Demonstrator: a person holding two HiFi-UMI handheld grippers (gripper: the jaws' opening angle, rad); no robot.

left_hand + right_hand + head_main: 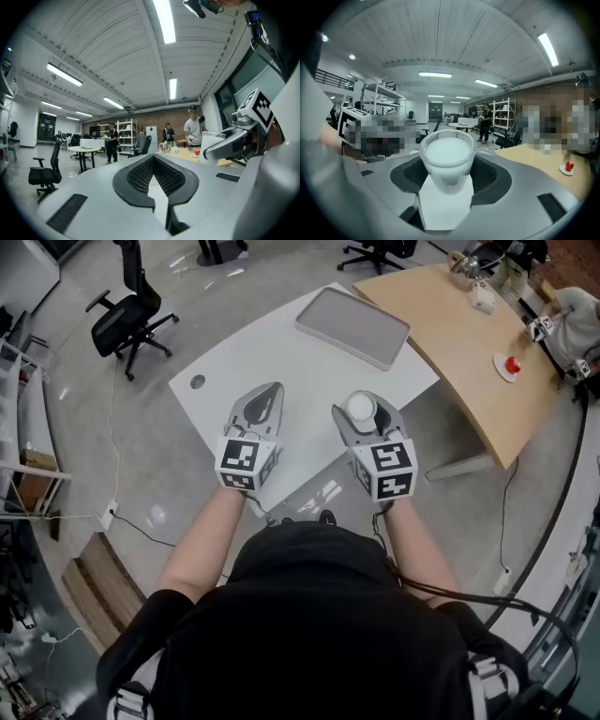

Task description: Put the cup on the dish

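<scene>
Right claw [363, 411] was clamped on the small frosted glass cup [447, 157], upright at mid-frame over the white tabletop [253, 352]. The flat grey rectangular dish [353, 326] lay straight up-frame, apart from the cup and nearer this claw. Left claw [271, 392] was closed, empty.

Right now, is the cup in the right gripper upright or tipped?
Upright. The cup stands clamped between the jaws of the right gripper, its round mouth facing up toward the head camera.

Head view overhead; gripper views level.
</scene>
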